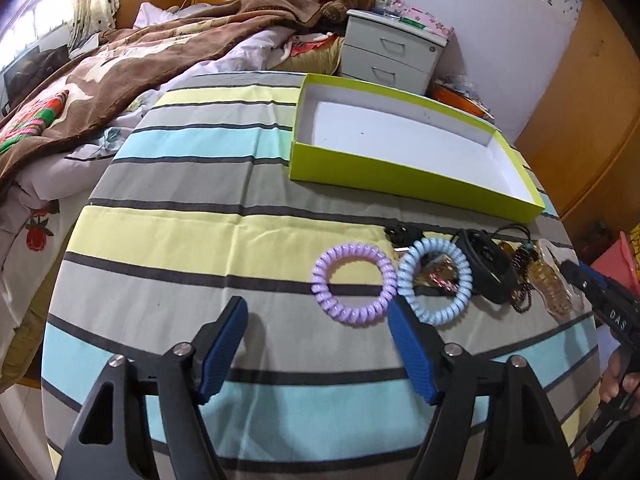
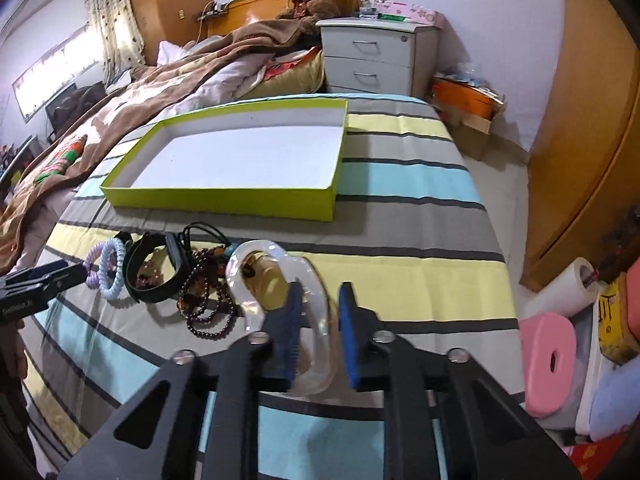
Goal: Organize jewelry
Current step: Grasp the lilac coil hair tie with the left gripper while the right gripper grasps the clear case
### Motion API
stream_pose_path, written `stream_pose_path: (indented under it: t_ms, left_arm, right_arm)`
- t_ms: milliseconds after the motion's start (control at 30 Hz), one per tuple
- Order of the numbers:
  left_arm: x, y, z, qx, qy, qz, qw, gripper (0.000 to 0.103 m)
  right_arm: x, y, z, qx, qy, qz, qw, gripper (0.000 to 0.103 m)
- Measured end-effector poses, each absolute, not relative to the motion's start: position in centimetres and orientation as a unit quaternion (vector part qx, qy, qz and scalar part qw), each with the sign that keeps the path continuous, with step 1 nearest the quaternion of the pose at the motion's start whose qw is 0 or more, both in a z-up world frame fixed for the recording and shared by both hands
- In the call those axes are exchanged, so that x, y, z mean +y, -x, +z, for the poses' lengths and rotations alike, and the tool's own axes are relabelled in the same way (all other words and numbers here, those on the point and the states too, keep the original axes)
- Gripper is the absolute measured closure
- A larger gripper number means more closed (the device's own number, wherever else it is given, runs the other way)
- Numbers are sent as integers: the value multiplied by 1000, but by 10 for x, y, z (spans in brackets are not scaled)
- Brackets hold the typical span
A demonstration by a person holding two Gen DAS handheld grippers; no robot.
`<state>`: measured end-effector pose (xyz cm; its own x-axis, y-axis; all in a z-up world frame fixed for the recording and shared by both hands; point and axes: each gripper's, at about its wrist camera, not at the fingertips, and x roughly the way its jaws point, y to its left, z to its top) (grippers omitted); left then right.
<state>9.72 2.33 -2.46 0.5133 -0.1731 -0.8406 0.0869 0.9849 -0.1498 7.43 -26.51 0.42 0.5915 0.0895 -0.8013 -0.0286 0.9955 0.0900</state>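
Observation:
A lime green box point(image 1: 404, 176) with a white inside lies open on the striped cloth, also in the right wrist view point(image 2: 224, 200). A purple coil bracelet point(image 1: 354, 284) and a blue coil bracelet point(image 1: 438, 282) lie just ahead of my open left gripper point(image 1: 316, 320), whose right fingertip touches between them. Beside them lie a black strap point(image 2: 160, 268), dark beads point(image 2: 208, 304) and a clear bangle point(image 2: 280, 288) over a gold piece point(image 2: 272, 280). My right gripper point(image 2: 320, 296) straddles the clear bangle's rim, its jaws narrowly apart around it.
The striped cloth point(image 1: 200, 240) covers a round table. A bed with a brown blanket point(image 1: 120, 72) lies to the left. A white nightstand point(image 2: 372, 56) stands behind. Pink stools and a paper roll point(image 2: 560, 292) sit at the right. A wooden wardrobe point(image 2: 592, 120) stands far right.

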Motion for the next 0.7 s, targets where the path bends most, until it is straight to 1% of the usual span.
stream_pose_path:
  t_ms: [200,233,400,433,533,600,667,700]
  left_arm:
    - [20,-105,-29,494,33,-69,866,39]
    - [19,-105,-29,492,29,-69,868,44]
    - [18,-107,-28,493,12,-58,868,57]
    - [18,-108,-28,492,11,-58,869,61]
    - [19,-109,-28,489,8,-52,870,69]
    - [19,-109,-28,488,3,-51,871,71]
    - [18,-109,-28,486,-1,-56,872,77]
    - [18,-110,-28,486,-5,-57,872,82]
  right_arm:
    - [-263,-73,5,446,-32,27,894,89]
    - [-263,-72,6,445,-32,26,895,89]
    - [-265,-68,9,437,-39,19,898,89]
    - [-265,-67,10,437,-40,18,899,89]
    - [-266,-64,12,433,-43,15,900,89]
    - [-267,-62,14,430,-46,13,902,89]
    - [-267,-61,16,427,-49,12,903,89]
    - [-267,-61,17,426,-50,11,903,89]
